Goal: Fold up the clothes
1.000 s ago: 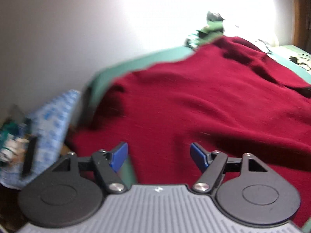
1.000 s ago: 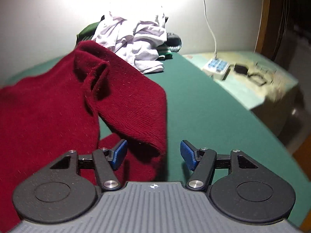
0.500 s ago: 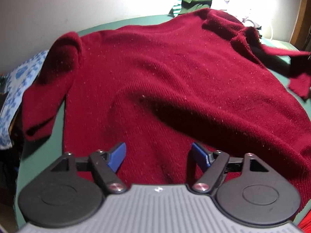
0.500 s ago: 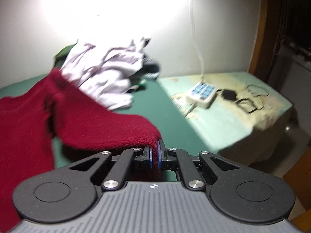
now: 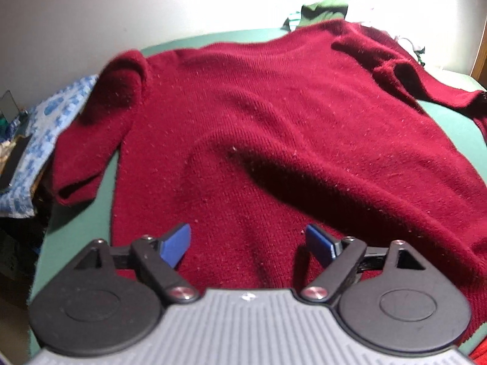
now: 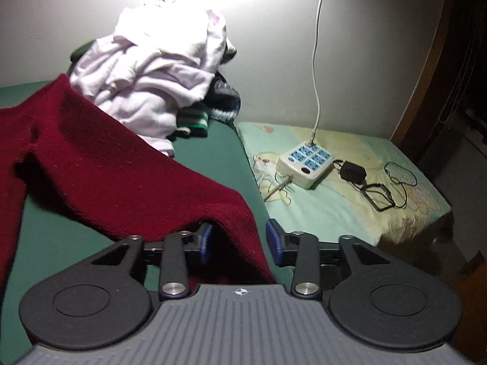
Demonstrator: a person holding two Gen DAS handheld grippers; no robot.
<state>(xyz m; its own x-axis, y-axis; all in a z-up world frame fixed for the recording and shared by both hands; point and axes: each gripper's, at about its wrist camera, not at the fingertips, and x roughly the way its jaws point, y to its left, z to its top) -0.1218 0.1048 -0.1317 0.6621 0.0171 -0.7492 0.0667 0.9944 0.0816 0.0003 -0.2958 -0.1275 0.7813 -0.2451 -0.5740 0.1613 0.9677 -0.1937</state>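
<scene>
Both views: strong glare blows out the wall (image 6: 380, 45) at top centre, bleaching the pale garments (image 6: 158, 70) below it. Corners fall dim. A hard shadow crosses the red sweater (image 5: 274, 127). Fisheye bending curves the edges; margins slightly soft.

Left gripper (image 5: 248, 240), right gripper (image 6: 239, 237): black linkages, blue pads, silver screws, ribbed grey housing, apparently plastic.

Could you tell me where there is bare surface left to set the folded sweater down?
Bare green cover lies between the red sweater's sleeve and the pale sheet, and a strip beside the left sleeve. The clothes pile crowds the back; the power strip and cables clutter the sheet.
</scene>
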